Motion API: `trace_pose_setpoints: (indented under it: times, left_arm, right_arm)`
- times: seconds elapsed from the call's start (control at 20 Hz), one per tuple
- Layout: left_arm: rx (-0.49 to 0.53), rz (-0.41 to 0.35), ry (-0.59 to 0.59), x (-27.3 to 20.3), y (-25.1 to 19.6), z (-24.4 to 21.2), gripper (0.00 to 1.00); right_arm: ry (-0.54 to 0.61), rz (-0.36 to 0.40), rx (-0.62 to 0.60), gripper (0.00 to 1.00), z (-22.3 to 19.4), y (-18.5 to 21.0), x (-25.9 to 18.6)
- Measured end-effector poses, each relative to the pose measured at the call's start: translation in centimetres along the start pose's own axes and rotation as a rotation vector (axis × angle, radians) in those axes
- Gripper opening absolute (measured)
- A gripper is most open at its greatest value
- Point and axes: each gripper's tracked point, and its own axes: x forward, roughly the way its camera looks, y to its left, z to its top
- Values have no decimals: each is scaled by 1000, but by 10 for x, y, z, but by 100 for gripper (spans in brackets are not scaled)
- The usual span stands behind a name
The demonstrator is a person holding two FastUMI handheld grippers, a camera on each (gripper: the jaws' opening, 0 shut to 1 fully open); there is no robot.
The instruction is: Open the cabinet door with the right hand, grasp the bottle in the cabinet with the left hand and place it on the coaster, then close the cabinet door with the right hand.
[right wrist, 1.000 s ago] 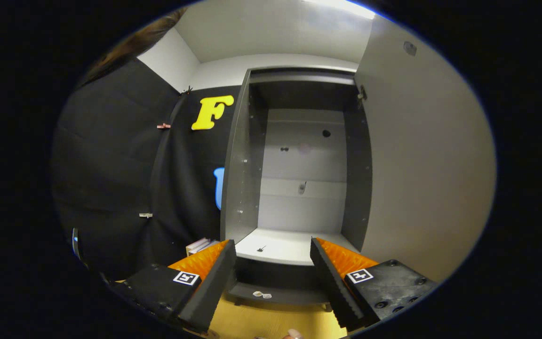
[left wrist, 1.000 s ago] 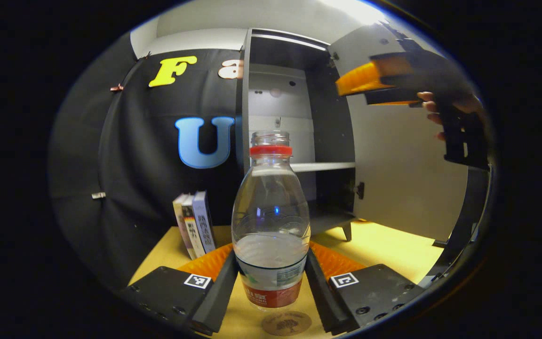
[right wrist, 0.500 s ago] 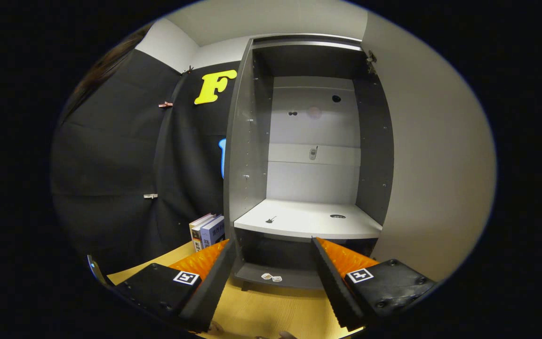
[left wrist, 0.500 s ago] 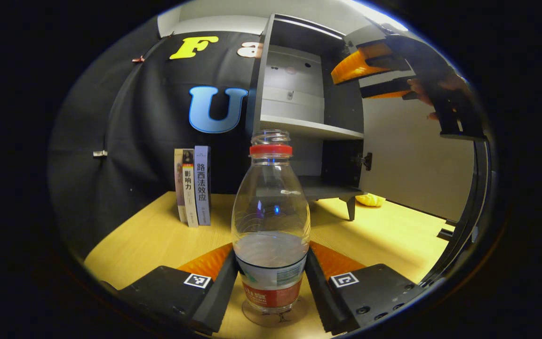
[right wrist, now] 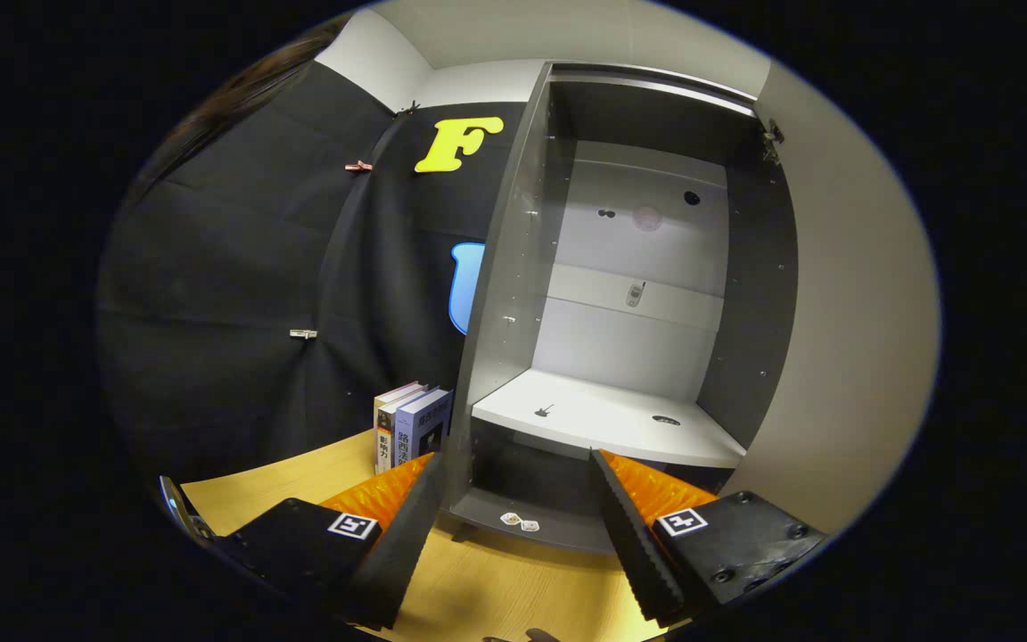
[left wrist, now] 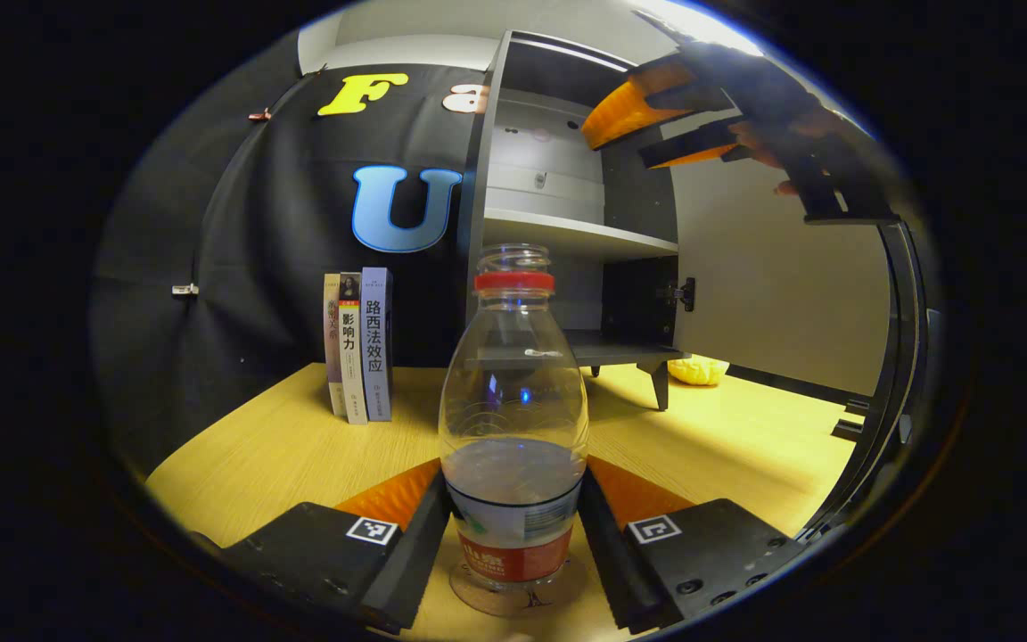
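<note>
In the left gripper view a clear plastic bottle with a red neck ring and no cap stands upright on a round brown coaster. My left gripper is shut on the bottle's lower body. Behind it the grey cabinet stands with its door swung open to the right. My right gripper, held by a hand, hovers high near the door's top edge. In the right gripper view that gripper is open and faces the cabinet's bare shelf, with the door on its right.
Three books stand upright against the black cloth left of the cabinet, also seen as books in the right gripper view. A yellow object lies on the wooden table under the open door. Two small white bits lie on the cabinet floor.
The left gripper lowered the bottle until it rests on the coaster. The right gripper drifted left, so the cabinet sits farther right in its view.
</note>
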Motion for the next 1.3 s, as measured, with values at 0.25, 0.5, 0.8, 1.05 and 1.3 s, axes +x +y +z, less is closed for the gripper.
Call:
trace_pose_setpoints:
  times: [0.25,0.5,0.8,1.05,1.3]
  left_arm:
    - [22,0,-31,1,2,16,88]
    - [57,-23,-89,0,-2,54,93]
    - [14,-52,-140,-10,-8,120,93]
    - [44,-95,-154,-23,-13,180,93]
    - [-53,-259,-134,-26,-33,261,93]
  right_arm:
    - [13,11,35,98,-2,1,-1]
    - [10,-15,71,98,6,-14,-11]
    - [-50,-71,66,98,41,-39,-38]
    - [-77,-63,77,97,68,-53,-78]
    - [-10,-2,73,97,77,-52,-137]
